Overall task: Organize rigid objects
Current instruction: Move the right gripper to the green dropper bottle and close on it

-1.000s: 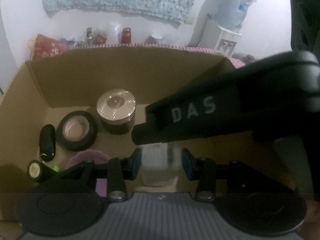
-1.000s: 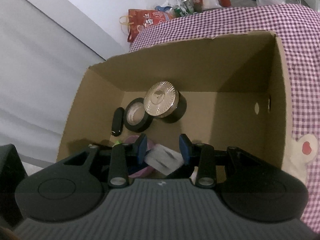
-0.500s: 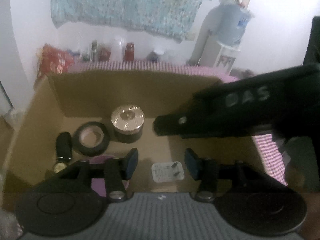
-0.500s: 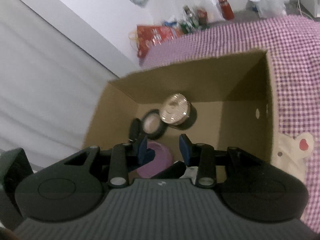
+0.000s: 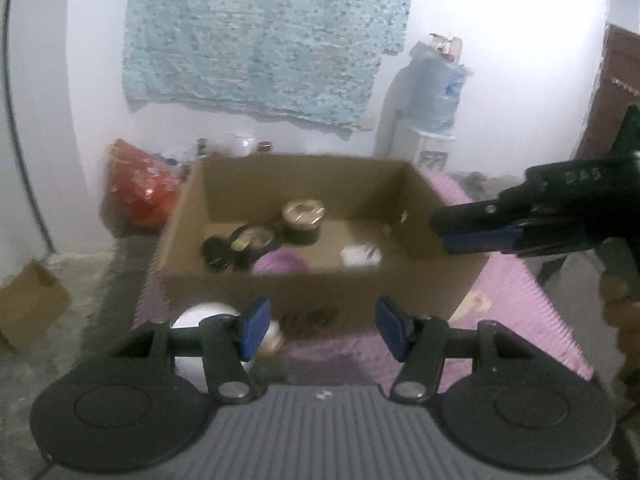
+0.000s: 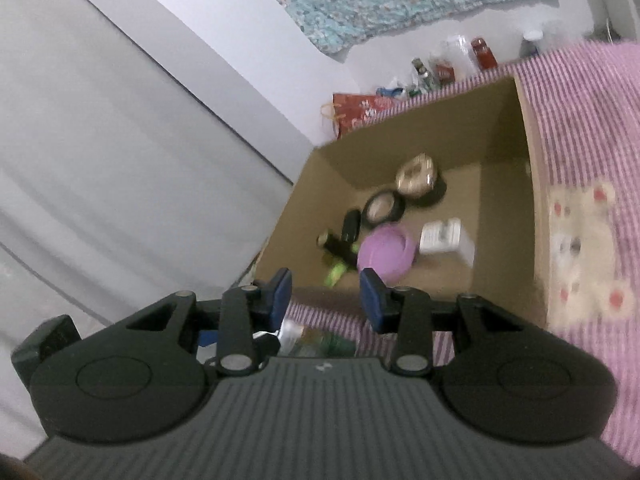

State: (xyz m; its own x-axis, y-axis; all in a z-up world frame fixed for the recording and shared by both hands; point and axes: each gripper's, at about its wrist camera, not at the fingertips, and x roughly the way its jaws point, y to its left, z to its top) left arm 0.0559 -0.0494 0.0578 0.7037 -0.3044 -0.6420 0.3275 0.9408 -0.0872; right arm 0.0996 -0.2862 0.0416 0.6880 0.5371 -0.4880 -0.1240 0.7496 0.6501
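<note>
We are in a lived-in room of a home, probably a bedroom. A bed [image 6: 580,128] covered with a pink-and-white checked sheet bearing a teddy-bear print [image 6: 580,248] carries an open cardboard box [image 5: 320,292] of small household items. A pale blue floral cloth [image 5: 260,36] hangs on the white wall, and a water dispenser [image 5: 424,136] topped with a large blue bottle [image 5: 438,88] stands in the corner. Along the wall we see a red printed bag [image 5: 140,188] and a cluster of jars and bottles [image 6: 452,64]. A smaller cardboard box [image 5: 28,308] sits on the bare grey floor.
</note>
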